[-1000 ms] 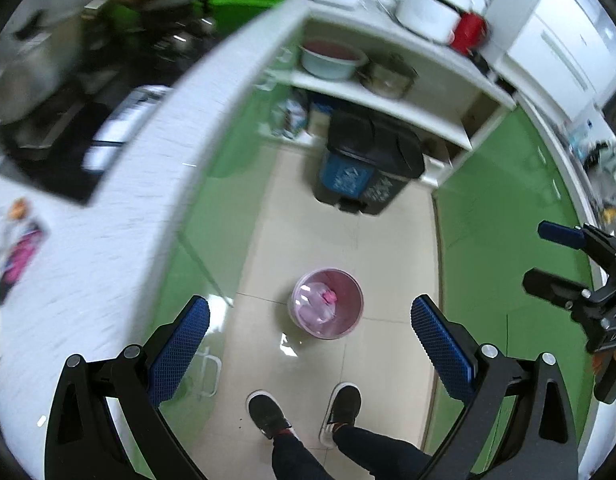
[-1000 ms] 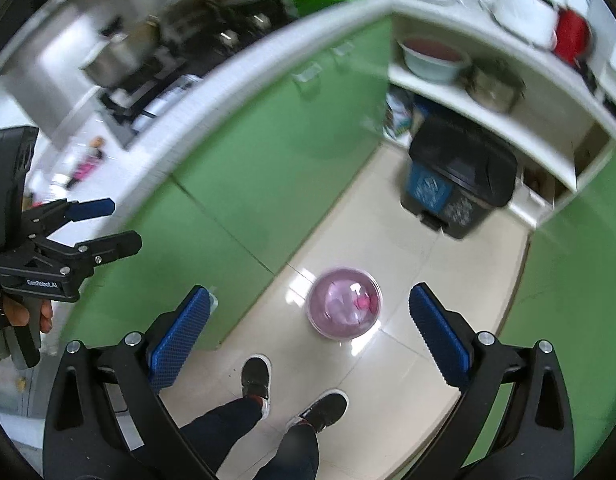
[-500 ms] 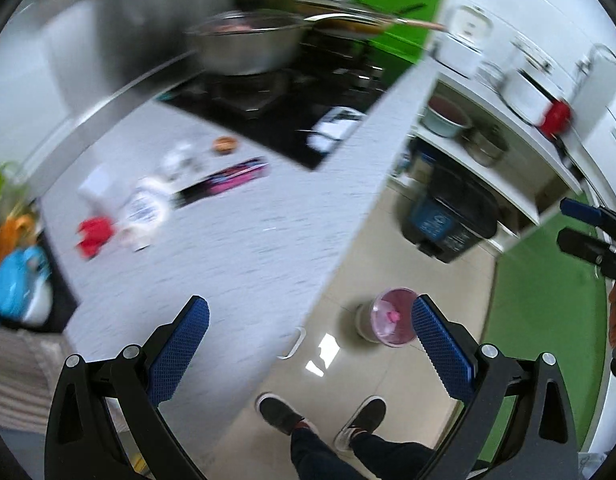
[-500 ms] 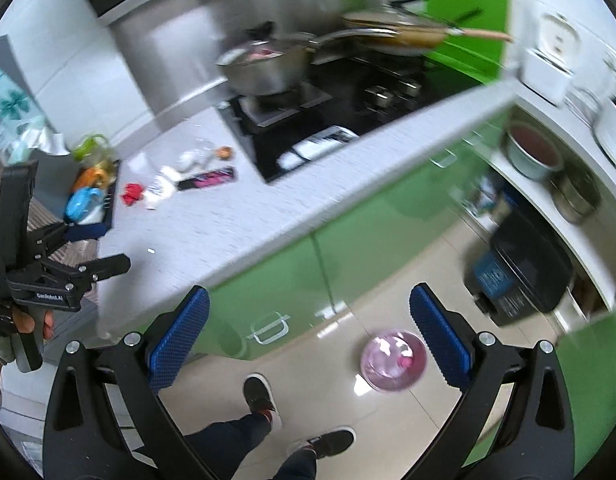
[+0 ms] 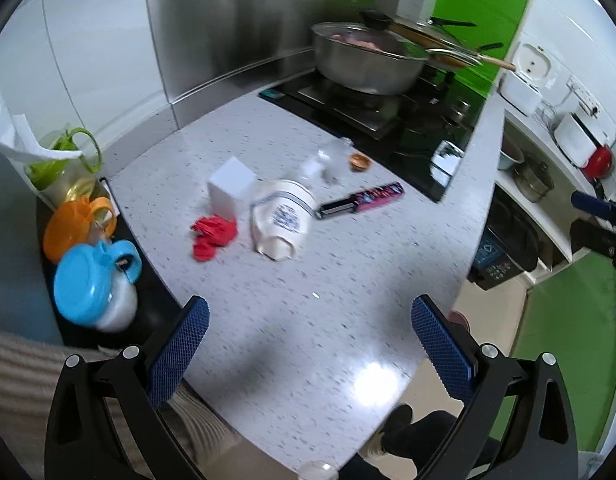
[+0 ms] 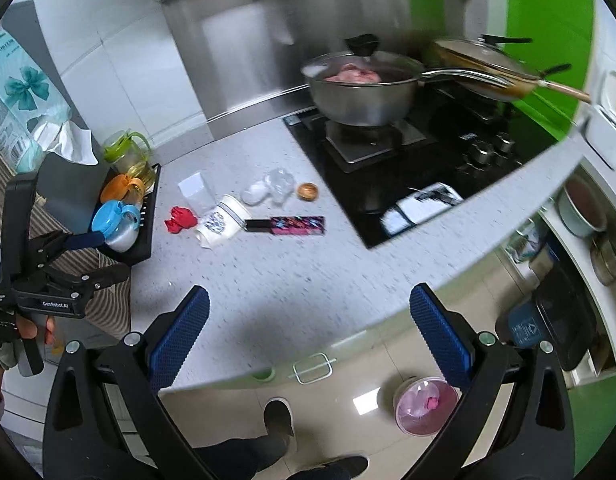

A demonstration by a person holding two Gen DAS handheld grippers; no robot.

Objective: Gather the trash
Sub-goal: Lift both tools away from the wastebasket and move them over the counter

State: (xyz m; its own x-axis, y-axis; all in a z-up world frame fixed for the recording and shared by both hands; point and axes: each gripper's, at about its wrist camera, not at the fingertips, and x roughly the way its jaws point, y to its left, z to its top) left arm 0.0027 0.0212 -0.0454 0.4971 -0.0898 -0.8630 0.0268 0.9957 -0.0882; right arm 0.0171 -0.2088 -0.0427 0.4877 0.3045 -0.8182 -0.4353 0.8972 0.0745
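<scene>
Left wrist view. My left gripper (image 5: 308, 344) hangs over the near edge of the speckled countertop (image 5: 347, 264), fingers spread wide with nothing between them, which I judge suits an approach to the litter ahead. At 12 o'clock lies the trash cluster: a tipped paper cup (image 5: 282, 220), a crumpled red wrapper (image 5: 212, 234) at its 9 o'clock, a white box (image 5: 232, 190) behind that, a dark, pink-printed flat carton (image 5: 361, 200) at the cup's 2 o'clock, and a small orange cap (image 5: 359, 160) beyond, beside crumpled clear plastic (image 5: 327, 158). At 9 o'clock, lidded cups, one blue (image 5: 88, 284), stand on a black drain tray; they look like kept things, not trash. The right gripper (image 5: 595, 220) enters at 3 o'clock, its fingers apart.

Right wrist view. My right gripper (image 6: 308, 340) is also spread and empty, held back over the counter's edge. The same cup (image 6: 224, 224), wrapper (image 6: 180, 218) and carton (image 6: 292, 226) lie at 11 to 12 o'clock. Only this view shows the pink-lined waste bin (image 6: 425, 406) on the floor at 5 o'clock, below the green cabinet front, the likely destination. It also shows the meat inside the lidded steel pot (image 6: 359, 92) on the hob. The left gripper (image 6: 72, 260) appears at 9 o'clock, fingers apart.
</scene>
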